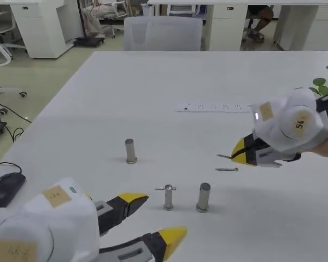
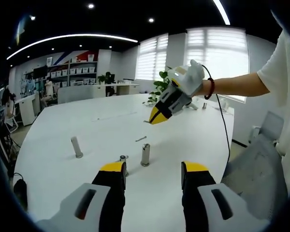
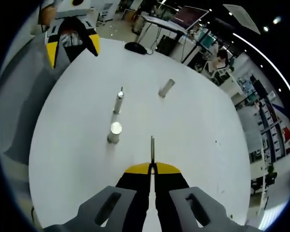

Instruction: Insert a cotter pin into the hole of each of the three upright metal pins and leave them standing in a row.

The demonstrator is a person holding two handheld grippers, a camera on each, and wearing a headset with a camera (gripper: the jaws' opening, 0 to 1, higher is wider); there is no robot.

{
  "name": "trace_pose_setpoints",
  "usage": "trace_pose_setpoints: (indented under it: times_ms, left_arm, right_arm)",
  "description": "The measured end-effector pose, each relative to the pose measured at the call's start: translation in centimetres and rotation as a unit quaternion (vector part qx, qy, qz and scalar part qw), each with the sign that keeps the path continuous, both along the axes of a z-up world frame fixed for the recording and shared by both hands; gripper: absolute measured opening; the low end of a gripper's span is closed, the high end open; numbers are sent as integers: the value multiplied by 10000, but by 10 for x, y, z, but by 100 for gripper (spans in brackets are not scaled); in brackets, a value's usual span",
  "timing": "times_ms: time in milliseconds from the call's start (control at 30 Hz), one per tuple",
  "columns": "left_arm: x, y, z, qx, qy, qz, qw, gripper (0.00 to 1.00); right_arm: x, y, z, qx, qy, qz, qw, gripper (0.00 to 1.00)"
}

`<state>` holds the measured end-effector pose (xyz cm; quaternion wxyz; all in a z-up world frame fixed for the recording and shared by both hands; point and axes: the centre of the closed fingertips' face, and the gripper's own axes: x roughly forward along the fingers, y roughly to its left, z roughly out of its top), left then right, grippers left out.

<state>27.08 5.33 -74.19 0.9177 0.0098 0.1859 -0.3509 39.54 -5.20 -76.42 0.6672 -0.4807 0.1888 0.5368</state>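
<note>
Three upright metal pins stand on the white table [image 1: 98, 120]: a far left pin [image 1: 131, 151], a middle pin [image 1: 168, 197] with a cotter pin through its top, and a bare right pin [image 1: 204, 197]. My right gripper [image 1: 234, 156] hovers right of them, shut on a thin cotter pin [image 1: 223, 156] [image 3: 152, 149] that sticks out past its tips. A loose cotter pin [image 1: 227, 169] lies on the table just below it. My left gripper [image 1: 156, 217] [image 2: 153, 169] is open near the front edge, left of the middle pin, with nothing between its fingers.
A white power strip [image 1: 213, 107] lies further back on the table. A green plant [image 1: 325, 84] stands at the right edge. A grey chair [image 1: 163, 33] is behind the table's far side. A dark object [image 1: 3, 188] lies at the left edge.
</note>
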Motion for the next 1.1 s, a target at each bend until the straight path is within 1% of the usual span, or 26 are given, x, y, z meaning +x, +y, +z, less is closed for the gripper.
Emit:
trace_pose_setpoints:
  times_ms: [100, 167, 267, 333, 400, 467, 567, 600, 700, 733, 800, 933, 967, 1100]
  left_arm:
    - [3, -3, 2, -36, 21, -3, 10000, 42]
    - [4, -7, 4, -112, 30, -20, 9999, 42]
    - [7, -11, 6, -199, 50, -23, 9998, 40]
    - [9, -13, 8, -280, 98, 4, 9996, 37]
    - [11, -15, 9, -325, 125, 14, 9994, 32]
    - [12, -17, 10, -380, 128, 19, 9992, 31]
    - [11, -21, 13, -513, 167, -6, 9985, 30]
    - [11, -21, 13, -527, 169, -10, 9985, 30]
    - [10, -24, 15, -630, 228, -36, 9977, 28]
    - [9, -25, 15, -671, 261, -33, 9974, 28]
    - [9, -26, 13, -798, 394, -25, 9960, 24]
    - [7, -28, 11, -950, 524, -34, 9941, 22]
    - [6, -29, 12, -967, 531, -38, 9939, 22]
    - [4, -33, 12, -1118, 639, -68, 9916, 20]
  right_arm:
    - [-9, 5, 9, 86, -128, 95, 9998, 3]
    - [-15, 8, 13, 155, -191, 149, 9996, 3]
    - [-23, 12, 17, 228, -213, 197, 9993, 3]
    - [-29, 17, 21, 315, -231, 251, 9989, 3]
    - [-37, 21, 24, 398, -248, 298, 9985, 3]
    - [-45, 26, 27, 500, -267, 364, 9977, 3]
    - [-56, 31, 27, 564, -243, 448, 9971, 3]
    - [-62, 32, 26, 566, -170, 486, 9971, 3]
    - [-70, 36, 26, 624, -161, 528, 9965, 3]
    - [-74, 37, 26, 652, -153, 534, 9963, 3]
    - [-79, 39, 25, 665, -114, 545, 9962, 3]
    - [-89, 42, 23, 721, -59, 583, 9957, 3]
    - [-93, 43, 22, 725, -11, 604, 9955, 3]
    - [-103, 46, 18, 730, 15, 662, 9951, 3]
